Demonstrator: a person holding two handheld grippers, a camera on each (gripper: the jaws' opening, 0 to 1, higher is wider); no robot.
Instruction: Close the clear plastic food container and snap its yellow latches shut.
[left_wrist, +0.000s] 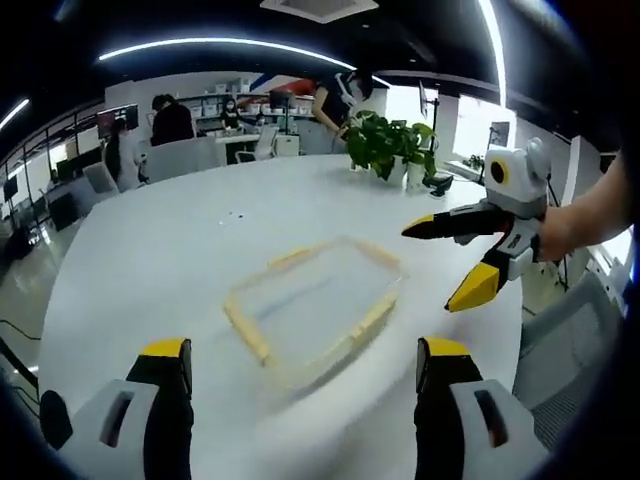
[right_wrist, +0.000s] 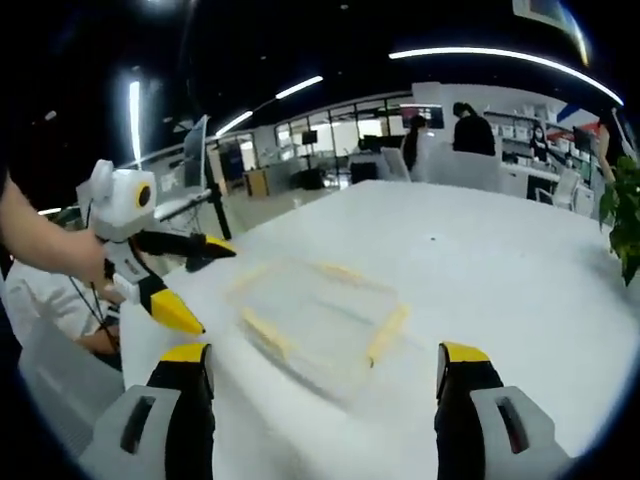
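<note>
Approaching clear container (left_wrist: 315, 305) flat on white desk (left_wrist: 150, 250); left tongs (left_wrist: 305, 365), right tongs (right_wrist: 325, 370) wide, empty. Advise: press yellow latches (left_wrist: 360, 322) squarely, brace opposite side.

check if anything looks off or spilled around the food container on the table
Nothing stands out. The clear container lies flat on the white table, its yellow latches around the rim, with no spill or damage visible. Both the left gripper and right gripper are open and apart from it.

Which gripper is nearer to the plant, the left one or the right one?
Right. The right gripper hangs open past the container, on the plant's side; the left gripper is open on the container's near side.
</note>
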